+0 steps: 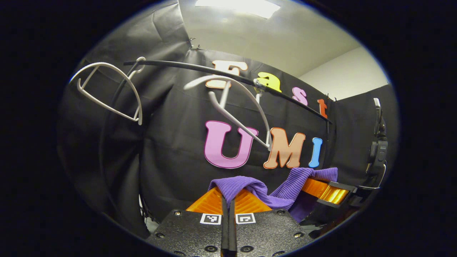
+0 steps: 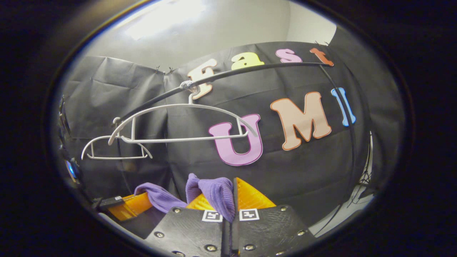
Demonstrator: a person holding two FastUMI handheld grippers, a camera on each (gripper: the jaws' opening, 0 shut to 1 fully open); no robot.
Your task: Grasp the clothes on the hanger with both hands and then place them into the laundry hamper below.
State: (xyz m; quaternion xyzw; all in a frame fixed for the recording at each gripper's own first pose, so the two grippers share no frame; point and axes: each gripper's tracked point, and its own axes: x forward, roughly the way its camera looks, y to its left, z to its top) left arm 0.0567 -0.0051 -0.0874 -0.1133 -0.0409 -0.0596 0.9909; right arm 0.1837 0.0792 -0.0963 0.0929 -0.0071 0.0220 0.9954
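Both grippers, left gripper (image 1: 228,205) and right gripper (image 2: 228,203), clenched on purple garment (image 1: 250,187), clear below bare hanger (image 1: 235,107) at 12 o'clock, ready for hamper drop.

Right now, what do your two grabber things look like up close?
Each is a black, bumpy block with round screws along its edges. The left gripper and the right gripper both carry two small square black-and-white code stickers just behind the jaws. Each has two wedge-shaped, ribbed fingers that narrow toward the tips.
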